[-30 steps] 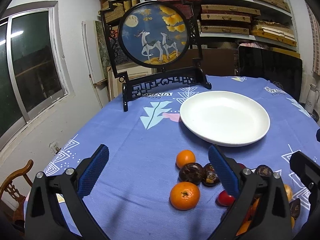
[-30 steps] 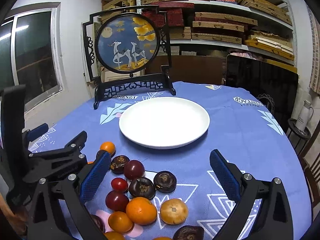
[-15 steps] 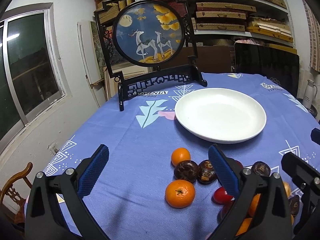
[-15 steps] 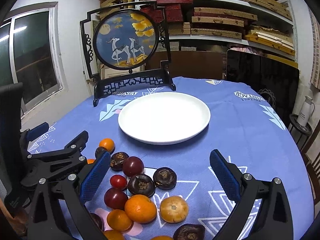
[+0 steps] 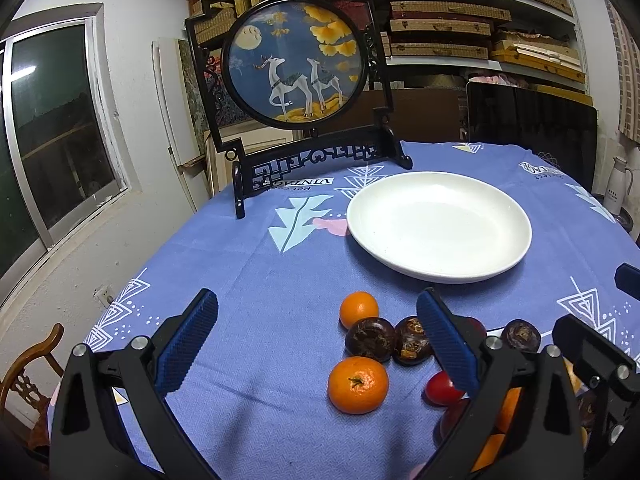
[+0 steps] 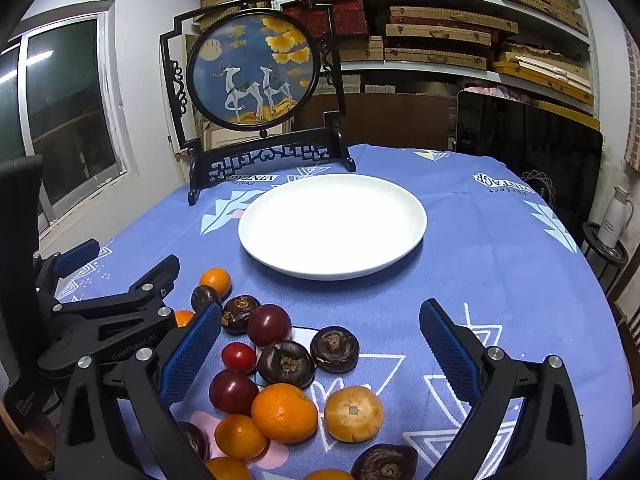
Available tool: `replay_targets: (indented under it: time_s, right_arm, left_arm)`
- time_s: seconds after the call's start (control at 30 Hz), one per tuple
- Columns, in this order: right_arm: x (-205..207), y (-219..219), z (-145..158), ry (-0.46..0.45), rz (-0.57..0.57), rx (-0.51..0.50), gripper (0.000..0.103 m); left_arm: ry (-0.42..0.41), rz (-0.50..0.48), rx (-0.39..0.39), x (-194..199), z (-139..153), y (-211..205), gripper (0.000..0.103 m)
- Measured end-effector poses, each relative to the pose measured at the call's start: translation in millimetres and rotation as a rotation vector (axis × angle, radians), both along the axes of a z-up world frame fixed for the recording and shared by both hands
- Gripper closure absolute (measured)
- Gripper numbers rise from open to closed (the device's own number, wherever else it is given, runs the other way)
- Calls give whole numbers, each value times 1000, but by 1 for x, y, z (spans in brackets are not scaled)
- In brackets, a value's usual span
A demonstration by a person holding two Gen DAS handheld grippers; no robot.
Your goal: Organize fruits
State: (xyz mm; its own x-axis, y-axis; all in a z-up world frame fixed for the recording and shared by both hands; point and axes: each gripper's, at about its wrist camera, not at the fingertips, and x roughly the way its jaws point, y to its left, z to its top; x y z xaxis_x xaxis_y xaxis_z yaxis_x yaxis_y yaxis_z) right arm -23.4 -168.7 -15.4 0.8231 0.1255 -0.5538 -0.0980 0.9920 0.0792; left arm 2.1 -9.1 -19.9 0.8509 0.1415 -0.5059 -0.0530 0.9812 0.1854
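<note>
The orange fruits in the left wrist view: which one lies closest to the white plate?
The smaller orange, the one farther back. It lies just before the plate, behind the two dark brown fruits; the bigger orange lies in front of them.

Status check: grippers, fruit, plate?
Left gripper open, empty. Right gripper open, empty, above fruit pile. Plate bare, no fruit moved. Nothing between pile and plate.

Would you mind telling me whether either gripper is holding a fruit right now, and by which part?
Nothing is held. The left gripper and right gripper are both open above the fruits, and the white plate has nothing on it.
</note>
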Motion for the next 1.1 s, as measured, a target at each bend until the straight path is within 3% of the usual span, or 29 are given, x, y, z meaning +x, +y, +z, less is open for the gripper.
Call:
replay_targets:
  time_s: [0.4,0.53,0.7,0.77,0.87,1.0,1.1]
  right_arm:
    - [-4,0,-1,8,23,17,3]
    - [-19,-4,3,-5,96,2,3]
    - [-58,-23,0,-5,198,-96,3]
    - [-68,-32,-8,47,222,-110,3]
    - [-81,-44,-22,140,252,-52,3]
    - [-90,-34,-46,230,309,-48,3]
    - [-90,-27,-58,288,349,-14,14]
  left_arm:
    - [5,-5,4,0,-1,-2,5]
    - [1,-35,11,-6,-1,6,5]
    - [48,-165,-20,-25,-6,38,5]
    - [98,-247,-53,-34,-11,48,5]
    - [156,-358,-60,-48,-19,51,5]
    - [201,-491,49,-73,-38,34,5]
    - [239,-556,127,-82,-52,19,5]
